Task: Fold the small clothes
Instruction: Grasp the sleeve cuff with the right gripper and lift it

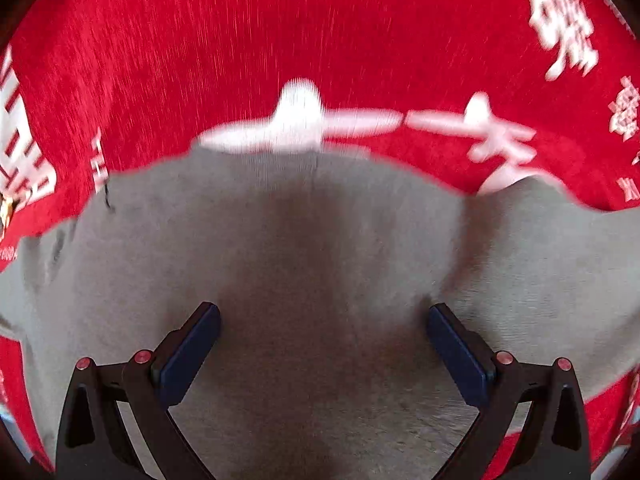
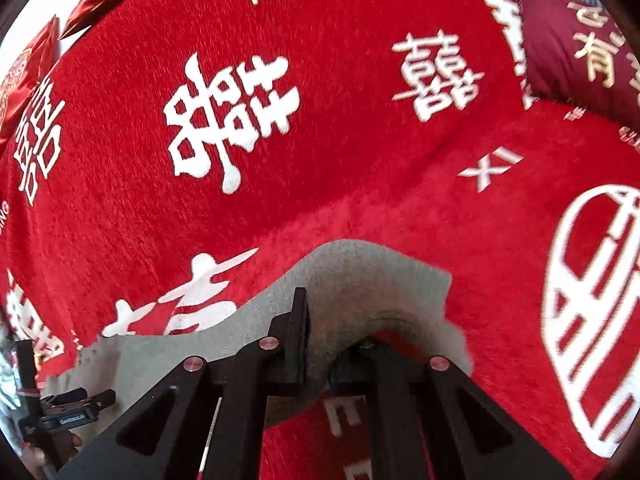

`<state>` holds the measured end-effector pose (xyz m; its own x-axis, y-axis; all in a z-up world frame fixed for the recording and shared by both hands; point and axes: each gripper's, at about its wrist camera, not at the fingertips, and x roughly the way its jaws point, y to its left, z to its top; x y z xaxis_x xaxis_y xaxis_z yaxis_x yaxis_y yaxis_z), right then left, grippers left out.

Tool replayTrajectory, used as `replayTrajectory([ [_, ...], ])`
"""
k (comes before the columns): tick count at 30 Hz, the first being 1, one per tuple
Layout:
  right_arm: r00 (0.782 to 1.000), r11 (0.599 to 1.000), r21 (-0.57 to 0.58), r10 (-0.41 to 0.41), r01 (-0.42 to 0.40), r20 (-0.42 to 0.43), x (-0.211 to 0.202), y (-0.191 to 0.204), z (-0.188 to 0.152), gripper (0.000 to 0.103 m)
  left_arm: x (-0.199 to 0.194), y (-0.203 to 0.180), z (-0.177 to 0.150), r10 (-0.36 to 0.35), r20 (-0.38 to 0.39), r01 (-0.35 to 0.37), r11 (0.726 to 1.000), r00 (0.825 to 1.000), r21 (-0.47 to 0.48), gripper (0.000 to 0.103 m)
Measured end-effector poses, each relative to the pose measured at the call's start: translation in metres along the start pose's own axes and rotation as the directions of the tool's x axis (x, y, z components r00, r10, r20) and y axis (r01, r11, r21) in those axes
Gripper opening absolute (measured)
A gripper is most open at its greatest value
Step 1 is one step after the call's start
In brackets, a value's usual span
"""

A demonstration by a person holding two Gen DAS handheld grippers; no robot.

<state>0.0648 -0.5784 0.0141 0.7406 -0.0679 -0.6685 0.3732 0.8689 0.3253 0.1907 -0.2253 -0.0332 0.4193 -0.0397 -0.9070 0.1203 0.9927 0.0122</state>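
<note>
Grey garment (image 1: 320, 264), soft, spread on red blanket, one corner lifted

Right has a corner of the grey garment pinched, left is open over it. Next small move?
Probably lower the left gripper and close it on the grey garment. Its jaws stand wide apart with cloth flat between them, ungripped, while the right gripper already pinches a lifted corner over the red blanket. A second hold should let both carry the fold.
</note>
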Motion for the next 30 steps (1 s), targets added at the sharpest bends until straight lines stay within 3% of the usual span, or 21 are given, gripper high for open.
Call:
replayTrajectory([
  [3,1.0,1.0,0.011,-0.023,0.023,-0.009,0.0,-0.005,-0.009,0.01,0.001,0.0,0.0,-0.003,0.006,0.003,1.0,1.0,-0.021,0.103],
  [5,0.998,0.997,0.073,0.012,-0.007,-0.068,0.017,-0.021,-0.012,0.022,0.002,-0.004,-0.002,0.006,0.012,-0.006,1.0,1.0,0.001,0.103],
  [10,0.992,0.973,0.233,0.034,-0.005,-0.121,0.051,-0.067,-0.014,0.023,0.004,-0.001,-0.003,-0.009,0.011,0.009,1.0,1.0,-0.009,0.103],
  [13,0.994,0.946,0.321,0.065,-0.033,-0.089,0.049,-0.091,-0.016,0.021,0.0,-0.003,0.001,-0.039,0.008,0.039,0.999,0.999,-0.029,0.103],
  [14,0.997,0.962,0.274,0.033,-0.012,-0.072,0.043,-0.088,-0.014,0.009,0.001,-0.004,0.0,-0.048,0.013,0.048,0.998,0.999,-0.04,0.103],
  [15,0.998,0.979,0.203,-0.017,0.029,-0.064,0.037,-0.082,-0.012,0.007,0.003,-0.007,-0.001,-0.033,0.012,0.033,0.999,0.999,-0.034,0.103],
  [20,0.99,0.989,-0.057,-0.137,0.139,0.044,0.004,-0.033,0.007,0.007,0.008,-0.025,-0.008,0.044,0.068,-0.044,0.999,0.997,-0.001,0.103],
  [23,0.98,0.982,-0.113,-0.135,0.153,0.149,-0.03,-0.005,0.023,0.007,0.007,-0.028,-0.004,0.059,0.064,-0.059,0.998,0.996,0.009,0.103],
  [24,0.976,0.981,-0.127,-0.122,0.146,0.182,-0.043,0.005,0.028,0.007,0.005,-0.027,-0.001,0.041,0.056,-0.042,0.999,0.998,0.006,0.103],
  [25,0.972,0.979,-0.14,-0.116,0.147,0.204,-0.052,0.012,0.031,0.006,0.0,-0.023,0.004,-0.041,0.068,0.042,0.999,0.997,-0.015,0.103],
  [26,0.967,0.977,-0.155,-0.11,0.147,0.229,-0.063,0.02,0.033,0.006,-0.008,-0.015,0.004,-0.08,0.093,0.084,0.995,0.992,-0.044,0.103],
  [28,0.959,0.974,-0.171,-0.102,0.151,0.266,-0.081,0.033,0.036,0.006,-0.016,-0.008,0.008,-0.091,0.142,0.105,0.99,0.986,-0.097,0.103],
  [30,0.953,0.972,-0.179,-0.095,0.152,0.289,-0.094,0.042,0.037,0.006,-0.002,-0.019,0.014,-0.088,0.082,0.093,0.994,0.993,-0.058,0.103],
])
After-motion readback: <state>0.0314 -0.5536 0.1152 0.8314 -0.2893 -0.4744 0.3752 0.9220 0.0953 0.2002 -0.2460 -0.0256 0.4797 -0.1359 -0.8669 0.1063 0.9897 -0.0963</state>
